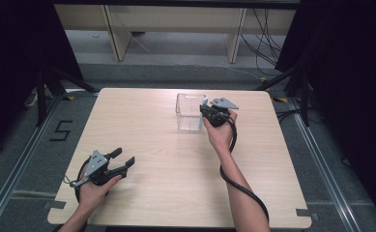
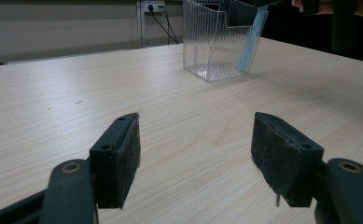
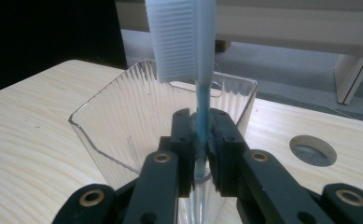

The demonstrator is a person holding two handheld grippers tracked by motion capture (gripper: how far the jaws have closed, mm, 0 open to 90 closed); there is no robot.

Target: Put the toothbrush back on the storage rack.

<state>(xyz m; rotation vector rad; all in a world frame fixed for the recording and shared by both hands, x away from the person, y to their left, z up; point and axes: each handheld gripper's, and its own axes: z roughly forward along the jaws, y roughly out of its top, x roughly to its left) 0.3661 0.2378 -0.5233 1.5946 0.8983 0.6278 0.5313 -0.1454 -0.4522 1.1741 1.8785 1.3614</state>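
We are holding the toothbrush [image 3: 202, 112] clamped in our right fingers [image 3: 201, 140], its handle already inside the bin [image 3: 100, 126]; only releasing remains. Left fingers [image 2: 118, 154] are resting apart, well away.

Left hand [image 1: 93, 192] at the table's 7 o'clock, forearm entering from the bottom edge, left gripper [image 1: 122, 159] low with jaws spread wide, pointing toward 2 o'clock, right arm stretched toward 12 o'clock, right gripper [image 1: 206, 109] with jaws clamped together, right hand [image 1: 220, 131] wrapped behind it
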